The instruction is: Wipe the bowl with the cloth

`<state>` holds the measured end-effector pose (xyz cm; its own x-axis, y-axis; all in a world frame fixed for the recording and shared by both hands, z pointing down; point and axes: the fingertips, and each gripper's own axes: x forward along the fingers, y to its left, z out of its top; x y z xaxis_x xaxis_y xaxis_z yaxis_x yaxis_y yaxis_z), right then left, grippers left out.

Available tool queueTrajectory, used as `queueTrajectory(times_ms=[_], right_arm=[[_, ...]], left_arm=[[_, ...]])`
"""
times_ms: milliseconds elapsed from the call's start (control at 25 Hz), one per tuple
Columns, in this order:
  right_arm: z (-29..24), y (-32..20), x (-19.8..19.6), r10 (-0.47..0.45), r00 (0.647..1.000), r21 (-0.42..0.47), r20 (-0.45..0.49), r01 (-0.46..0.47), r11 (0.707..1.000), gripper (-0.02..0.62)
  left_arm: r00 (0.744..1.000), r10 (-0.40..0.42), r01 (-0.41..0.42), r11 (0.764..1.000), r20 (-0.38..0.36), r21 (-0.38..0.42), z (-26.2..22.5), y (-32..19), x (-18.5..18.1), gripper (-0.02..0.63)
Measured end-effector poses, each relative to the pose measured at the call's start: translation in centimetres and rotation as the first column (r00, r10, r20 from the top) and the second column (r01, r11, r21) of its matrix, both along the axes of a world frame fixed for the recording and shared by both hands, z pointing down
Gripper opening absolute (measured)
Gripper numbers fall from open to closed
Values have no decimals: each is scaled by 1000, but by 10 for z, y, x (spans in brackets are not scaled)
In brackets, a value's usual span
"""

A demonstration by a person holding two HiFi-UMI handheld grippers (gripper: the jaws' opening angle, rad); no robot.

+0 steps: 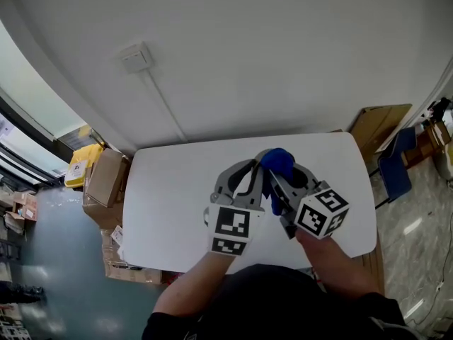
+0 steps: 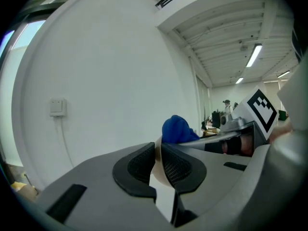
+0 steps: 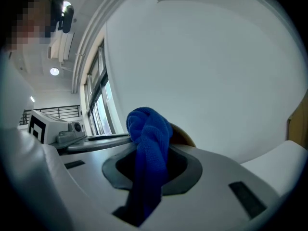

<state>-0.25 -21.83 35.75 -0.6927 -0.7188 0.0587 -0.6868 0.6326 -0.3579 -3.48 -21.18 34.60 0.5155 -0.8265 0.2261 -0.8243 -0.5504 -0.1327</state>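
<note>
head view from above, steeply down on white table (image 1: 170, 190), gripper views close along own jaws, roughly level toward white wall (image 2: 106, 71), all three share blue cloth (image 1: 277, 160)

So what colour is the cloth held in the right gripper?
The cloth is bright blue, and it shows best in the right gripper view.

White table (image 1: 170, 204) against the wall (image 1: 283, 48); switch (image 1: 136, 57) above — cardboard boxes (image 1: 106, 179) left.
</note>
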Motion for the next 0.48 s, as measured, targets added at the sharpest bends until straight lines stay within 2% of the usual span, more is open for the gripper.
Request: queueTrajectory(times_ms=[160,480], right_arm=[[-5,4,-13,-12,1000,15,-9,12,1000,78],[4,20,-28,-74,992,20,-101,76,997,78]], left_arm=[[1000,21,-20,1000,-7,24,-13,-1,-2,41],[999,15,-13,999,-37,39,-26,-4,-15,40]])
